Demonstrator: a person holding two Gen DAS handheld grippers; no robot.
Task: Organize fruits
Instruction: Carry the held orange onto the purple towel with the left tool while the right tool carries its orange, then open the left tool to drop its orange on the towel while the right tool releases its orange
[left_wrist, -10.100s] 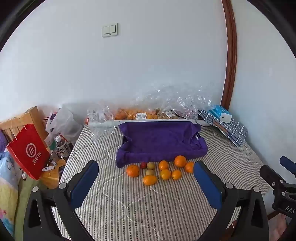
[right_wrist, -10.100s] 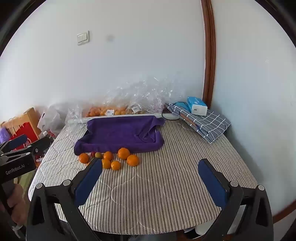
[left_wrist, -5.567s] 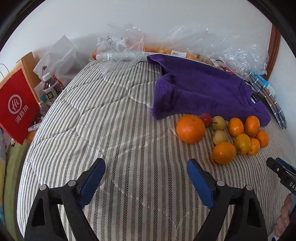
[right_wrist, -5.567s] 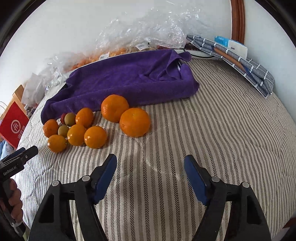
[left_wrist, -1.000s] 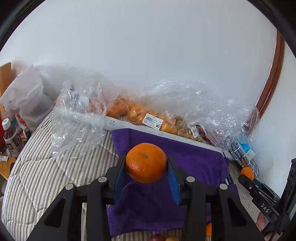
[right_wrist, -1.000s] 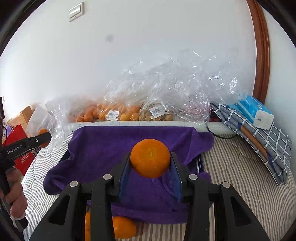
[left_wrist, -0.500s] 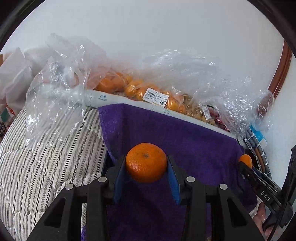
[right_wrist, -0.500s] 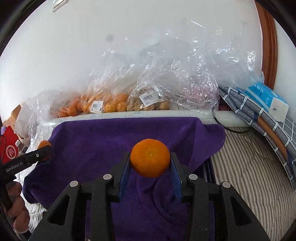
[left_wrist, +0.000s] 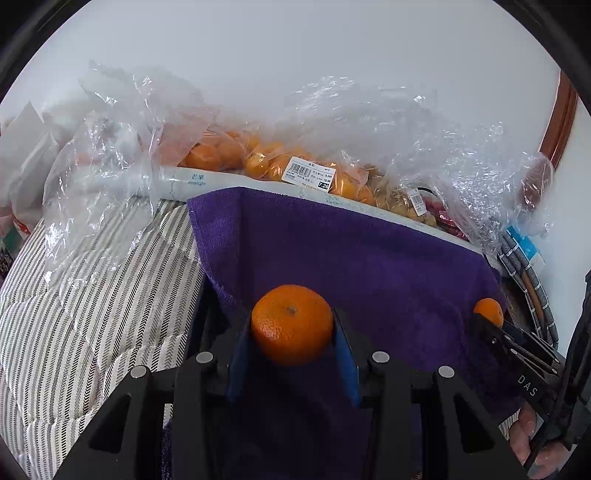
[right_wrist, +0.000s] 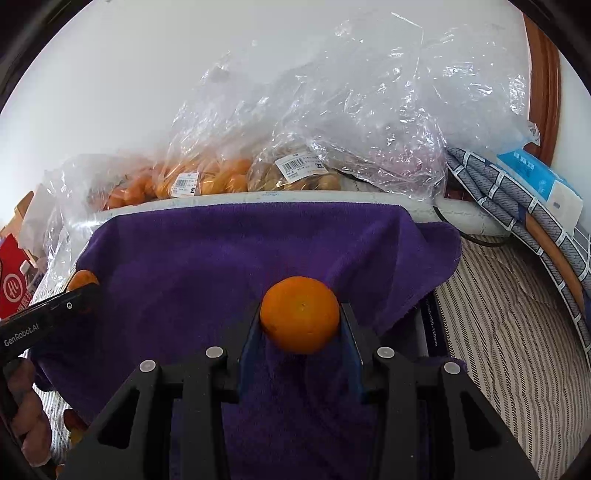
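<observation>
Left wrist view: the left gripper (left_wrist: 291, 332) is clamped on an orange (left_wrist: 291, 324), held over the purple towel (left_wrist: 354, 266) near its left edge. The right gripper (right_wrist: 300, 325) likewise pinches a second orange (right_wrist: 300, 314) above the towel, toward its right edge. Each fruit looks firm, round and fairly light, with a dimpled skin that should grip well; squeezing across the widest part, as both do, seems the safest hold against rolling.
</observation>
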